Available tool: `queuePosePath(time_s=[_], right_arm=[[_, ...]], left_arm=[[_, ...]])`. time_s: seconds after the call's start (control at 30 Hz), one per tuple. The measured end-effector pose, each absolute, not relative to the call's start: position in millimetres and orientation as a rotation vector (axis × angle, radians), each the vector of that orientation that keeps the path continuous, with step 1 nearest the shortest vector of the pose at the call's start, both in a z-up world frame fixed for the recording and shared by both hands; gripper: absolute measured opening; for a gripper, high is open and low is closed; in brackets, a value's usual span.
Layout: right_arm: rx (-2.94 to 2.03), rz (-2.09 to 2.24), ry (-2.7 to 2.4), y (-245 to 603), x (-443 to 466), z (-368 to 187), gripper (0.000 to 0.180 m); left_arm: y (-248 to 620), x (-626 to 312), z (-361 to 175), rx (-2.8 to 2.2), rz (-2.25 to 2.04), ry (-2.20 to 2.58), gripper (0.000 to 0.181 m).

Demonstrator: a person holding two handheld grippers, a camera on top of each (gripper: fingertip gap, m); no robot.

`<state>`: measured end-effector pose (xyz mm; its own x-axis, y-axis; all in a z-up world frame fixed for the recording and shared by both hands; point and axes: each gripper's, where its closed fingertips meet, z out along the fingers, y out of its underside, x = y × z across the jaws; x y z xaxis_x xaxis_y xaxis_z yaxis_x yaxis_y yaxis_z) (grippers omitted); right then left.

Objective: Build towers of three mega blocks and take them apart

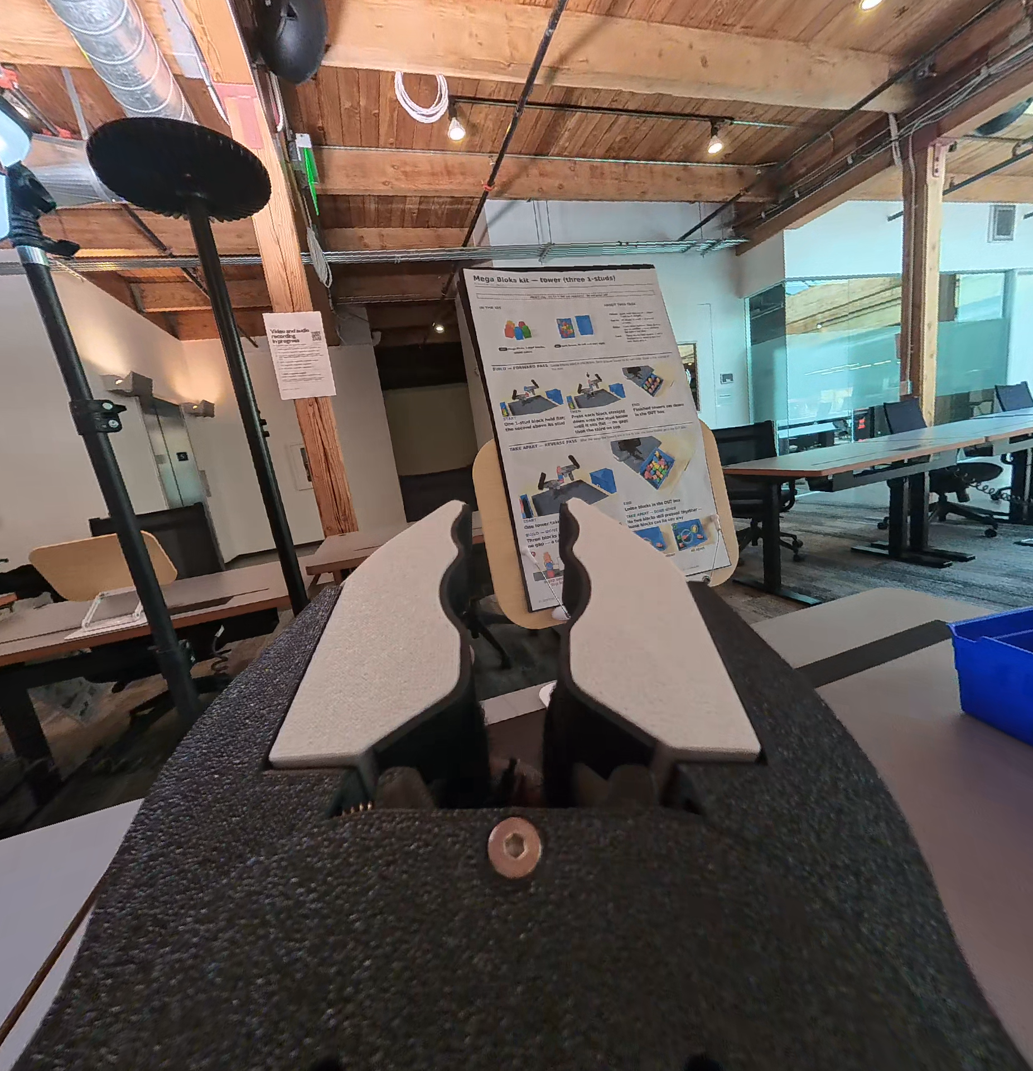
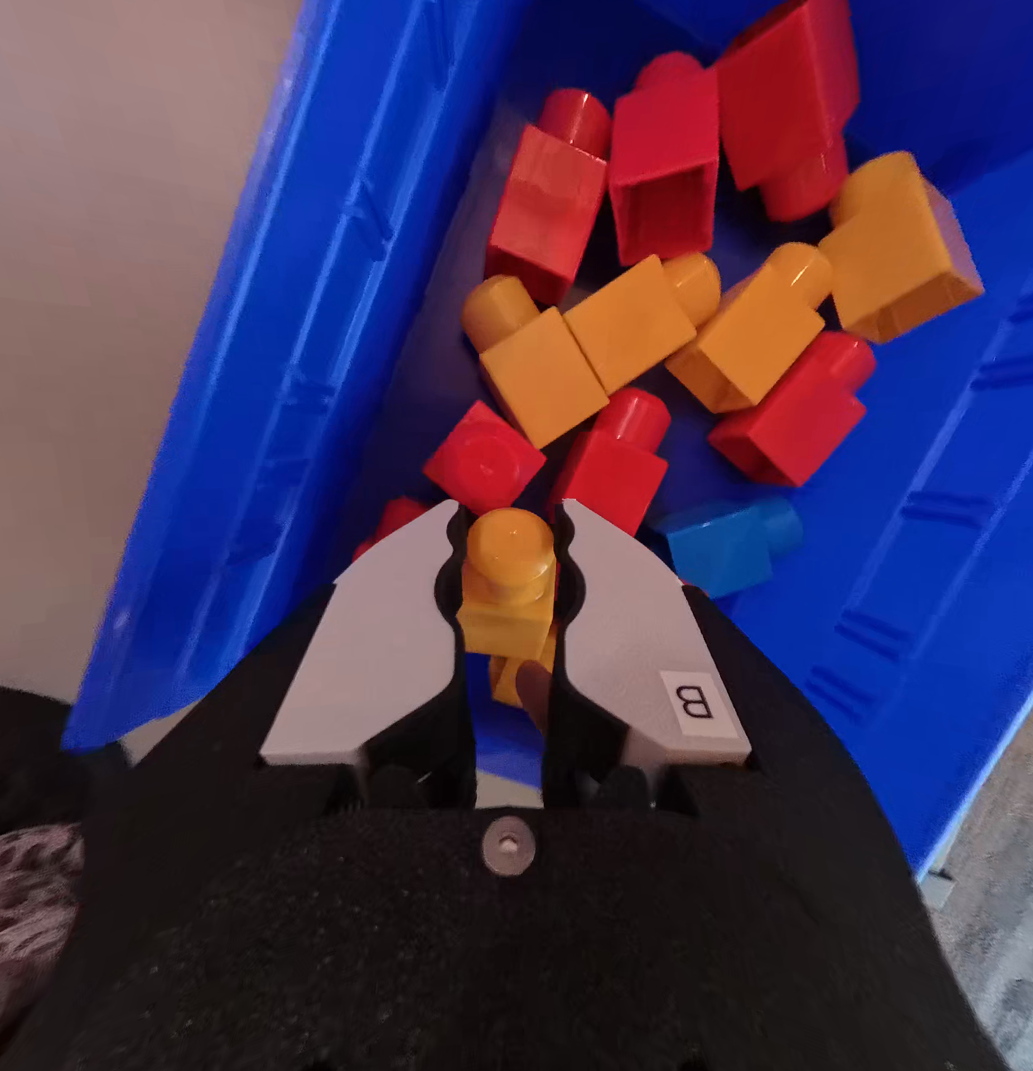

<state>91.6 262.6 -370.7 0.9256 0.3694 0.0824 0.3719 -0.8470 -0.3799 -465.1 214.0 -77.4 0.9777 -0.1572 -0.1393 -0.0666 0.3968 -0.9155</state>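
My right gripper (image 2: 509, 510) is shut on a yellow one-stud block (image 2: 508, 585), stud pointing away from the camera, held over a blue bin (image 2: 305, 348). In the bin lie several loose red blocks (image 2: 546, 203) and yellow blocks (image 2: 624, 324), and one blue block (image 2: 728, 545). Another bit of yellow (image 2: 505, 678) shows under the held block; I cannot tell if it is joined to it. My left gripper (image 1: 513, 513) is raised above the table, fingers a little apart with nothing between them. No block shows in the left wrist view.
A printed instruction sheet (image 1: 584, 417) stands on a wooden stand ahead of the left gripper. A corner of a blue bin (image 1: 1001, 684) sits on the grey table (image 1: 908, 782) at the right. Black tripod poles (image 1: 97, 434) stand at the left. The gap from one gripper's tips to the other's is roughly 65 centimeters.
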Motion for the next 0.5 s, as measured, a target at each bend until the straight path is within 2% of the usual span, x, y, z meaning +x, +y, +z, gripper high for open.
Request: queuePosePath(time_s=[0.07,0.2,0.37,0.5], right_arm=[[-2.647,0.006,-0.555,273.2,91.8,-377.9,0.028],[-2.582,0.031,-0.460,295.4,94.9,-386.6,0.000],[-2.543,-0.048,-0.409,314.2,101.0,-392.9,0.000],[-2.389,-0.106,-0.325,330.1,105.2,-360.3,0.004]], left_arm=[[213.3,-465.0,-77.3,-1.163,-0.051,0.222,0.028],[212.2,-466.0,-77.1,-1.161,-0.052,0.221,0.028],[212.3,-466.3,-77.6,-1.163,-0.050,0.224,0.028],[213.4,-465.7,-79.6,-1.174,-0.038,0.237,0.028]])
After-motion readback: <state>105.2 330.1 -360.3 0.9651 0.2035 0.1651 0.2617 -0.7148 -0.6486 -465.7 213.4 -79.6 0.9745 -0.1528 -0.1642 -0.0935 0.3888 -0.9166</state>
